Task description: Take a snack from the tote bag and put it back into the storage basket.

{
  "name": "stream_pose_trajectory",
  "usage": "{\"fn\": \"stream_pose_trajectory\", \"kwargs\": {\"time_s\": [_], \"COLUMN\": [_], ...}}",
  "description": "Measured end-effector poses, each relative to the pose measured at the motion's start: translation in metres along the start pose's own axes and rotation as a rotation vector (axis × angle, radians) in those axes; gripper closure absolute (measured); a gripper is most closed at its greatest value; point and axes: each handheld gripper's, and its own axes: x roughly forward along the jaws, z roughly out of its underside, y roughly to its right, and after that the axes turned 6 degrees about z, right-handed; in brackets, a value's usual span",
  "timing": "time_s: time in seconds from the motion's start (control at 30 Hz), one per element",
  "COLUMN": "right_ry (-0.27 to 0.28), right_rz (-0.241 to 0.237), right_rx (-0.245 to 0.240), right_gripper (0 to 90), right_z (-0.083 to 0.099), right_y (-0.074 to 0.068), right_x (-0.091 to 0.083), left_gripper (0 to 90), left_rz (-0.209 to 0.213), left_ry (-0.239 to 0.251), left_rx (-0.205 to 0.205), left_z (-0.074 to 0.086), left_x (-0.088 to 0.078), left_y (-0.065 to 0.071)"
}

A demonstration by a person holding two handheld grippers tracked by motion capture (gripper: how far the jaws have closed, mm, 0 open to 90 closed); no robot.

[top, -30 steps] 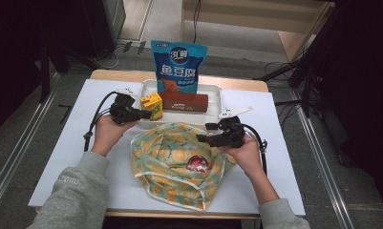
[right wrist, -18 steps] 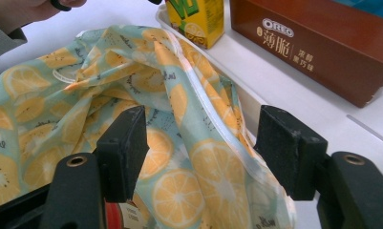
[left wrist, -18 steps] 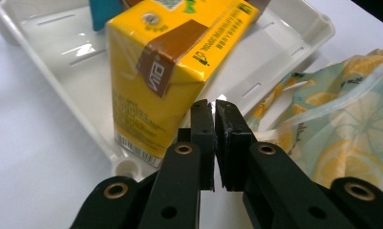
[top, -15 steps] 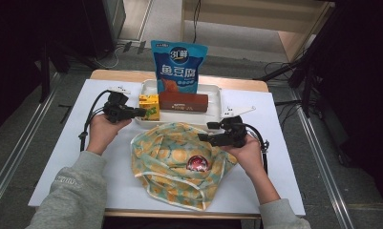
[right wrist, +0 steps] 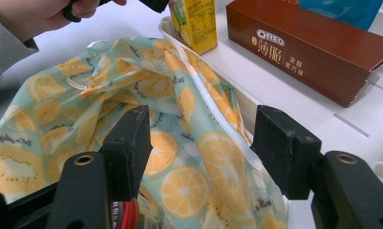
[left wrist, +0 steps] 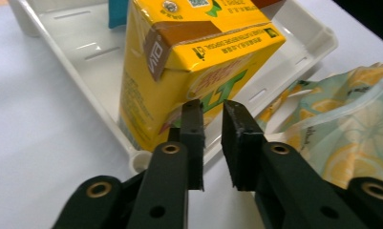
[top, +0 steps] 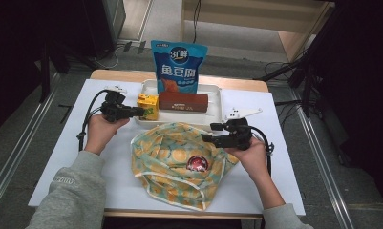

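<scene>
Standing at the left end of the shallow white plastic tray, the yellow drink carton is freed: the left gripper has just been parting its jaws, nothing between them. The right gripper, jaws wide, straddles the lemon-print cloth bag's rim. The brown biscuit box and blue snack pouch sit in the tray too.

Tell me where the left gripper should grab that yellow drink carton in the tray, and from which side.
Grip the yellow drink carton across its flat side faces near the upper half, coming level from the tray's left end, where the left gripper sits. It stands upright at that end, with the brown box probably blocking its other side.
</scene>
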Motion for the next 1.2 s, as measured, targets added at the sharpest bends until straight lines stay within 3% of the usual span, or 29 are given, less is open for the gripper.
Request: {"fn": "stream_pose_trajectory", "kwargs": {"time_s": [0.23,0.6,0.97,1.2], "right_ry": [-0.009,-0.007,-0.013,-0.036], "right_rz": [0.0,-0.007,-0.005,-0.019], "right_rx": [-0.003,-0.025,-0.009,-0.004], "right_gripper": [40.0,42.7,43.5,43.3], "right_z": [0.001,0.005,0.015,0.02], "right_y": [-0.007,-0.019,-0.023,-0.028], "right_x": [-0.005,-0.01,-0.012,-0.007], "left_gripper": [65.4,46.5,38.3,36.4], "left_rz": [0.038,0.056,0.076,0.071], "left_ry": [-0.004,-0.014,-0.042,-0.032], "left_rx": [-0.01,0.002,0.035,0.041], "left_z": [-0.001,-0.003,0.003,0.006], "left_x": [-0.004,-0.011,-0.014,-0.018], "left_y": [0.005,0.018,0.028,0.029]}}
